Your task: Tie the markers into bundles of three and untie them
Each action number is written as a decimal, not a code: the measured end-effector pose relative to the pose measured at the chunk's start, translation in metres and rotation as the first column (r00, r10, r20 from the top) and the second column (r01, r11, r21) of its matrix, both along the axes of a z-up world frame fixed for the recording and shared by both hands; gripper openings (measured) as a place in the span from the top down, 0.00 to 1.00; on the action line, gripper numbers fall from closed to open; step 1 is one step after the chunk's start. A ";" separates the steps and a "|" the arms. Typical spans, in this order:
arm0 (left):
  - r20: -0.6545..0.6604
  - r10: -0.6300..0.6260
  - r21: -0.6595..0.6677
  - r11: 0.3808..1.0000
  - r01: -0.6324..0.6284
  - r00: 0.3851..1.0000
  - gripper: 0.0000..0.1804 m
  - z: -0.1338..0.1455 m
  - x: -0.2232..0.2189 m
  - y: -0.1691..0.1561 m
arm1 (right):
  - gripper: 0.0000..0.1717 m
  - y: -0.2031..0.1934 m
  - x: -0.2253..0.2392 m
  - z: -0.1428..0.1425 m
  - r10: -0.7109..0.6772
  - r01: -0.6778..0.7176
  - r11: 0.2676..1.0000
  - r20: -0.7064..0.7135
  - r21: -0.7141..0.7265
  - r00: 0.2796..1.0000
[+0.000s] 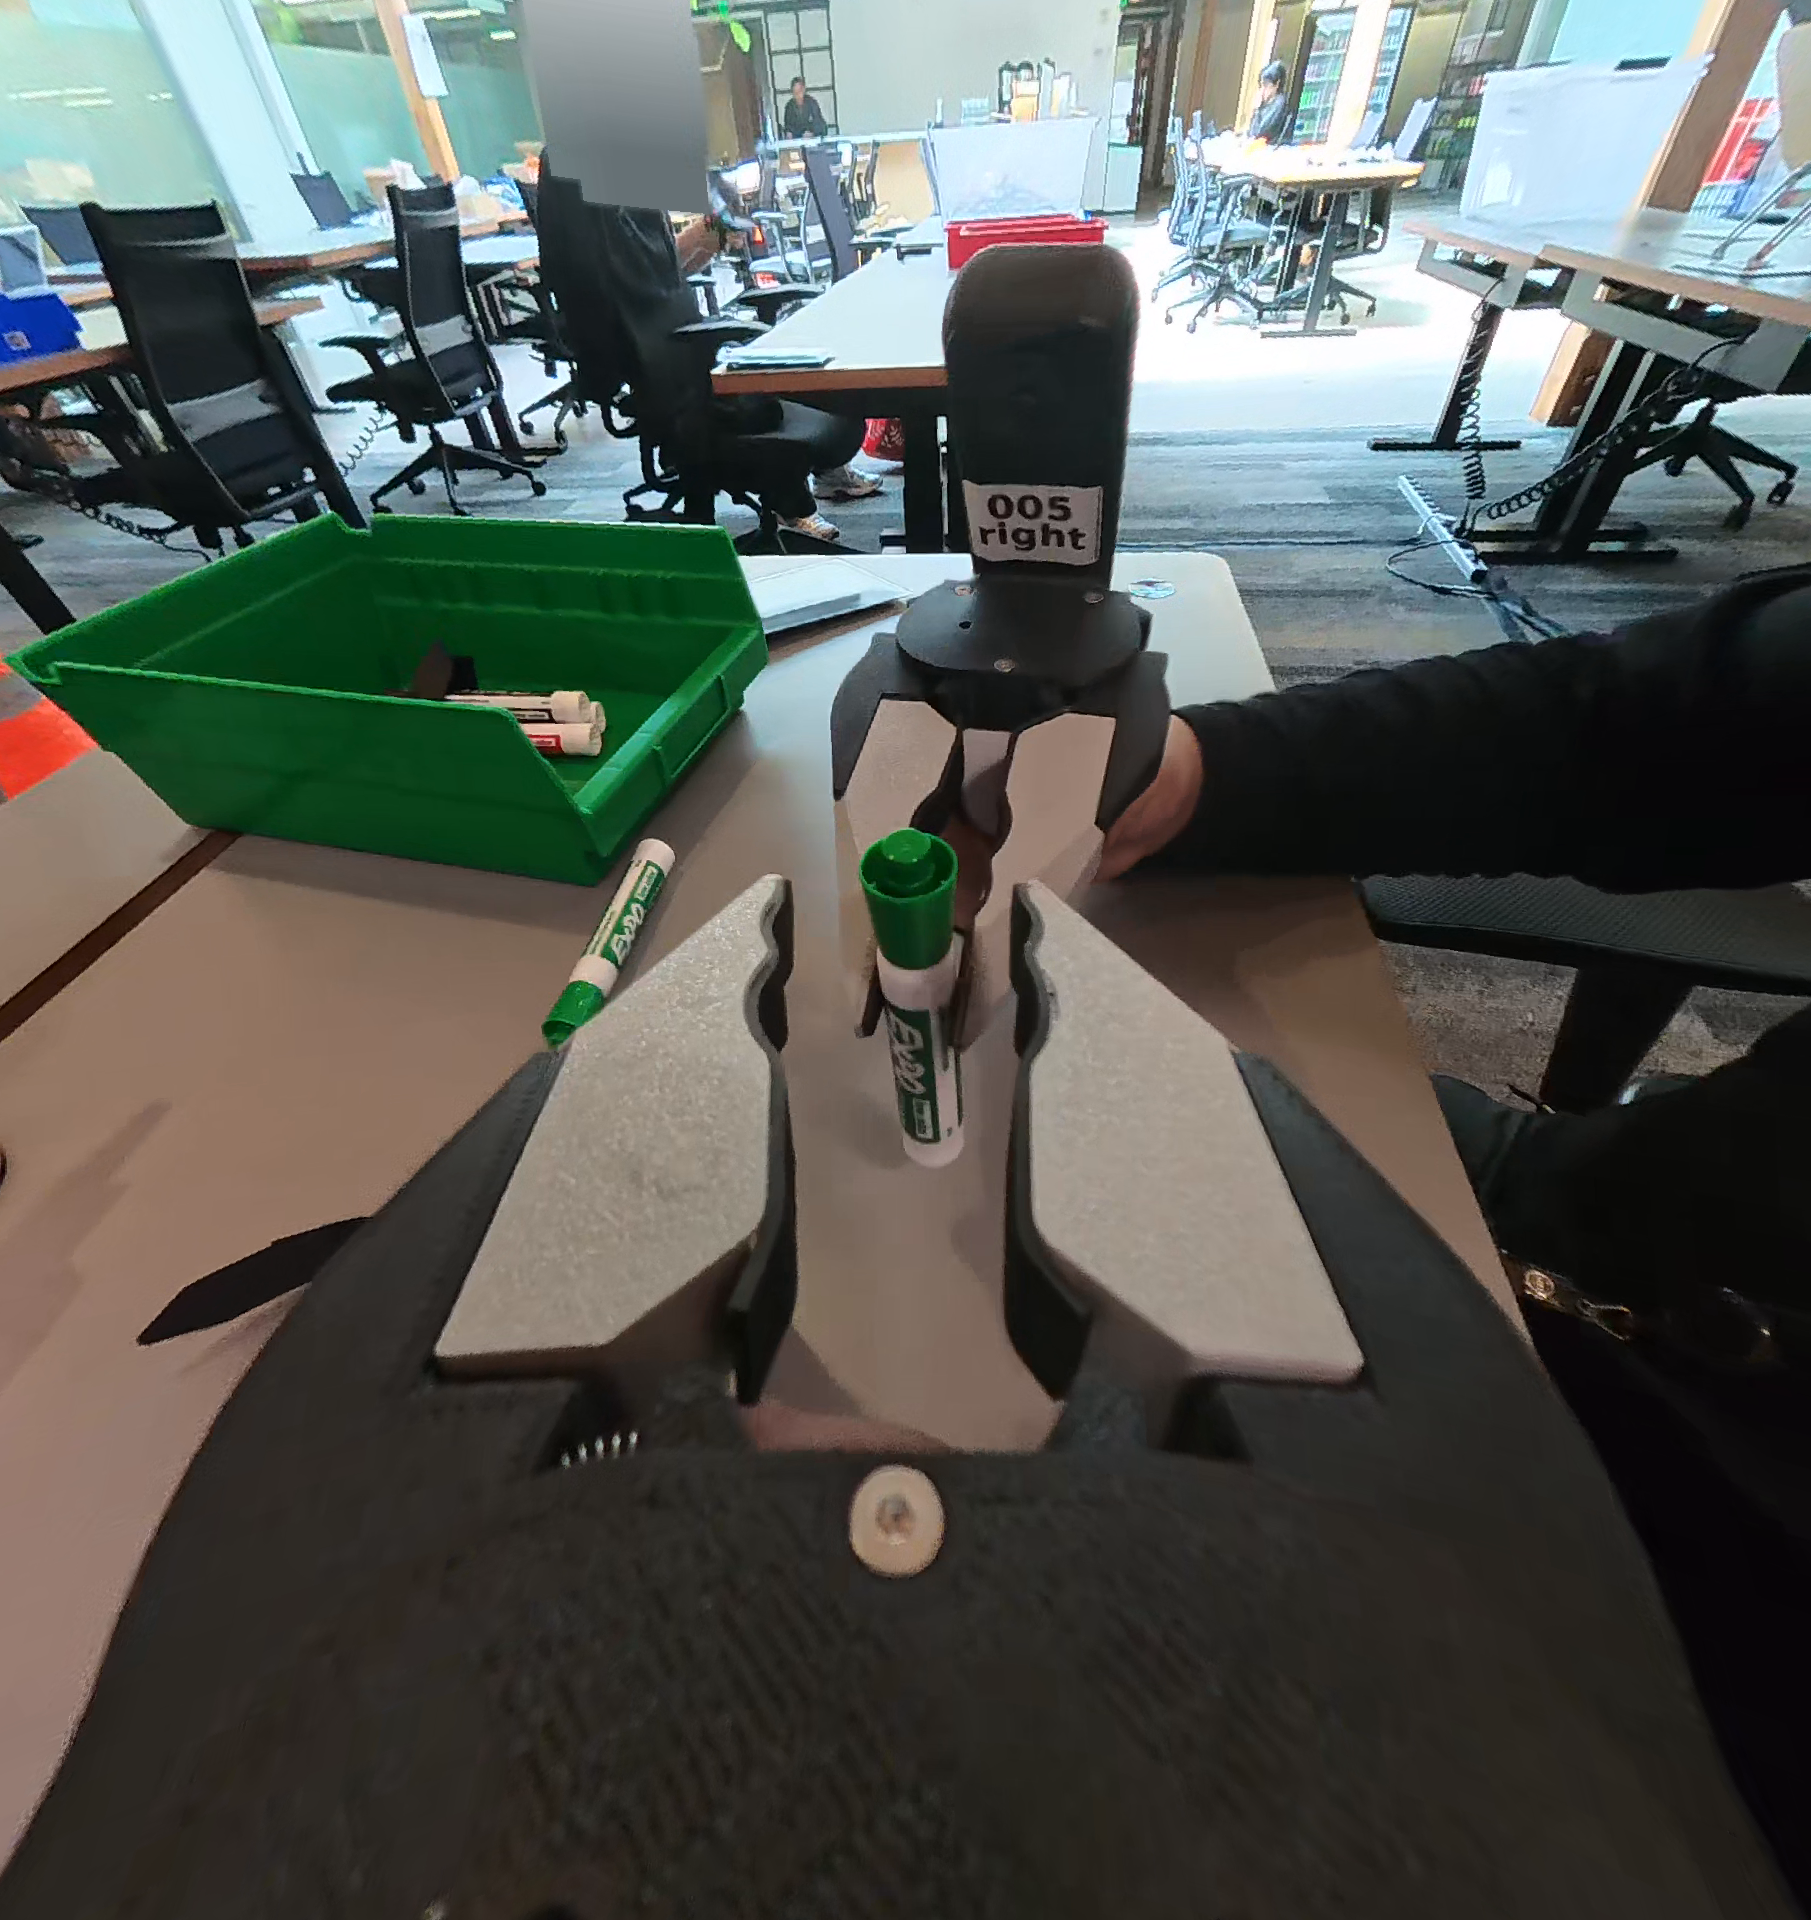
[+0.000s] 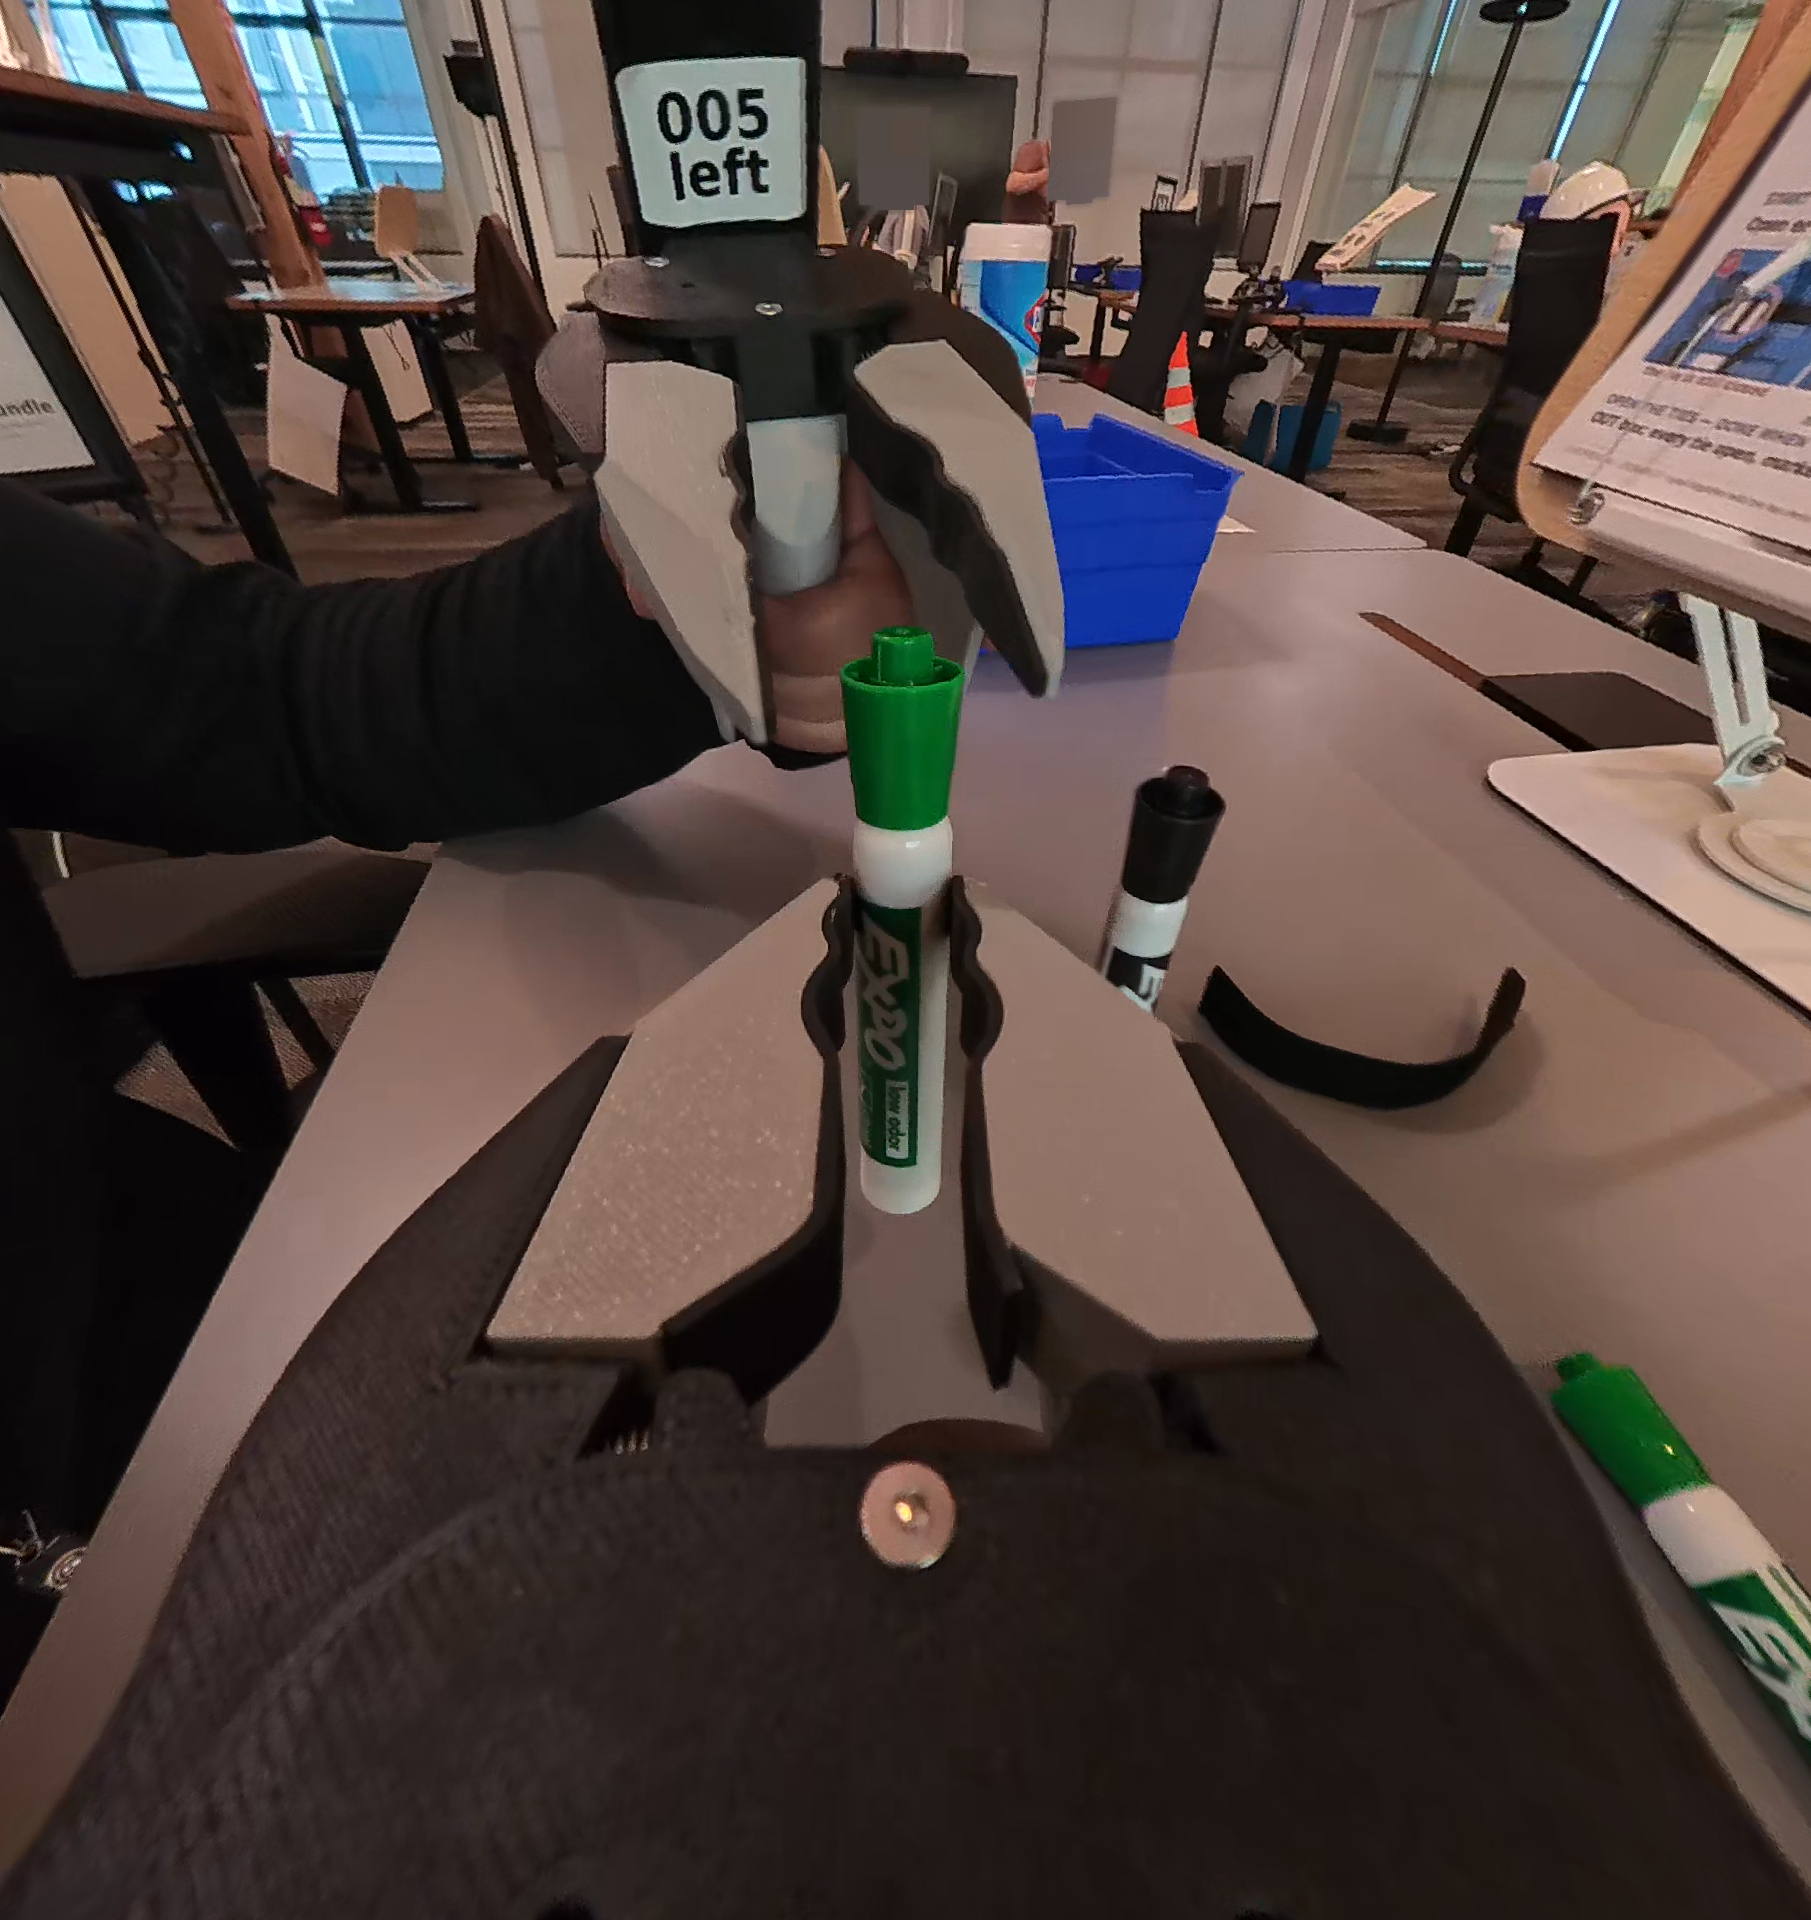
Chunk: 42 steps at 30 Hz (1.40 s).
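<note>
A green marker [image 2: 896, 1039] stands upright in my right gripper [image 2: 899, 899]. Both pads press on its white barrel below the green cap. In the left wrist view the same marker [image 1: 916, 1039] shows between my own fingers, and the right gripper [image 1: 916, 1013] clamps it from the far side. My left gripper [image 1: 901, 904] is open, with a clear gap between each pad and the marker. It also shows in the right wrist view [image 2: 890, 701], open just behind the cap. A second green marker [image 1: 615, 940] lies loose on the table [image 1: 309, 1091]. A black marker [image 2: 1161, 883] and a black strap [image 2: 1358, 1060] lie to the right.
A green bin [image 1: 257, 769] at the left holds a few bundled markers [image 1: 548, 717]. A blue bin [image 2: 1119, 530] stands farther back. A white stand with an instruction sheet [image 2: 1732, 727] is at the right. A person's sleeves reach in to both grippers. My right fingertips sit around 4 centimeters from my left ones.
</note>
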<state>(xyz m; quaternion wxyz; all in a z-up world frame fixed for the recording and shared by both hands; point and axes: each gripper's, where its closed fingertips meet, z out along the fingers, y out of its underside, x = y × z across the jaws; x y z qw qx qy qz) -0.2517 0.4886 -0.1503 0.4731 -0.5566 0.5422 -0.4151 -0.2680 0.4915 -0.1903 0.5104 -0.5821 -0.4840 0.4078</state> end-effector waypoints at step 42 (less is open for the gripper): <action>-0.110 0.139 -0.014 0.990 -0.142 0.984 0.91 -0.052 -0.037 0.065 | 0.88 0.040 0.031 -0.007 -0.168 0.165 0.981 -0.020 -0.101 0.986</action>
